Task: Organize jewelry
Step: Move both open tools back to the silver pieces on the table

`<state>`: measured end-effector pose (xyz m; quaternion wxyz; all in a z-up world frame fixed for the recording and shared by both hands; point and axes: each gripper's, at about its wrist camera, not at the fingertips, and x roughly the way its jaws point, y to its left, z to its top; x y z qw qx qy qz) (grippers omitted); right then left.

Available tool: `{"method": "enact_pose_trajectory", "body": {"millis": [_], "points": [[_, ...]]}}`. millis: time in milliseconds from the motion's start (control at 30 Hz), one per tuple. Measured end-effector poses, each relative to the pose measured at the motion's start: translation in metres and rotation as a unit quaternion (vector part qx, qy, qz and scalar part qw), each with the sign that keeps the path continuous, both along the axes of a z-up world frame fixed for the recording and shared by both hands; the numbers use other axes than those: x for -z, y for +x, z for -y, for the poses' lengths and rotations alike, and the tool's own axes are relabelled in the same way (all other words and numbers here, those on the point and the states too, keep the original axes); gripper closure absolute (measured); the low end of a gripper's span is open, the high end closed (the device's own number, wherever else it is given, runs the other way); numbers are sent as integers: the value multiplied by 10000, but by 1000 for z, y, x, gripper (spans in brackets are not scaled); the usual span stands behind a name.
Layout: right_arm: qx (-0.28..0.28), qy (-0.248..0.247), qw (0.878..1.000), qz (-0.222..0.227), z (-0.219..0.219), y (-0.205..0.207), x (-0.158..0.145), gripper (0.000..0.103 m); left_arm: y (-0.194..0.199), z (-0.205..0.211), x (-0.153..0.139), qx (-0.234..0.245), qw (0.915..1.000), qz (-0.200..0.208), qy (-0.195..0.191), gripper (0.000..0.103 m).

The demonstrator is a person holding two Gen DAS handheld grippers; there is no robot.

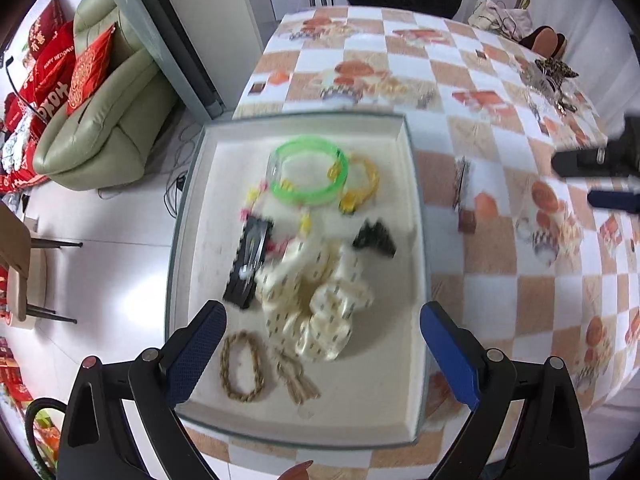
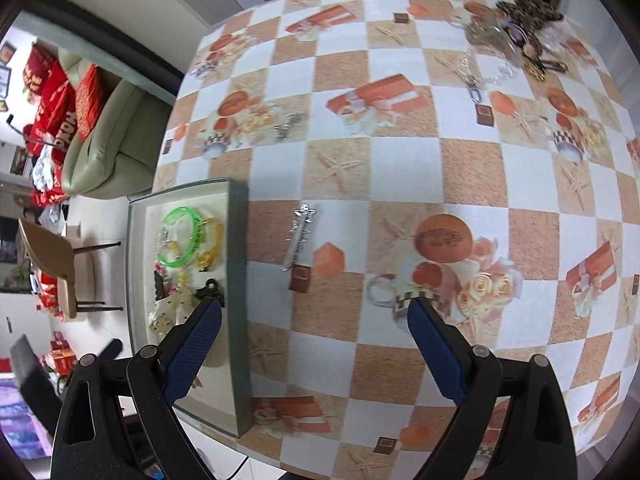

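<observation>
Left wrist: several pieces lay in shallow cream tray (image 1: 404, 216) | silver hair clip (image 2: 299, 236) remained on checkered tabletop (image 2: 400, 168) | both grippers' fingers apart, empty.

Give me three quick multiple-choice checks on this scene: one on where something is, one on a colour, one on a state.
1. Where does the silver hair clip lie?
A. In the tray
B. On the tablecloth beside the tray
C. Between the right gripper's fingers

2. What colour is the big bangle in the tray?
A. Green
B. Red
C. Black

3. How does the left gripper stand?
A. Shut on the scrunchie
B. Shut on nothing
C. Open, holding nothing

Answers:
1 B: the clip rests on the checked tablecloth, just outside the tray's wall.
2 A: the translucent ring is bright green.
3 C: both blue fingers stand wide apart above the tray, and the scrunchie lies loose on its floor.
</observation>
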<state>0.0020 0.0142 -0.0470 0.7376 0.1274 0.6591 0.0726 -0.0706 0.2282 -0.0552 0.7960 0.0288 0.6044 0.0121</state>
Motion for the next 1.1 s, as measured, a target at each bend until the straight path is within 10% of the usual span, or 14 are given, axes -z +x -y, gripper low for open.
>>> {"method": "enact_pose_trajectory", "body": {"millis": [533, 1100], "points": [[-7, -40, 9999, -152, 16, 12, 24, 8, 108, 28, -34, 68, 9997, 231, 58, 3], [966, -387, 9946, -23, -36, 20, 63, 38, 219, 65, 50, 1935, 9802, -132, -388, 3]]}}
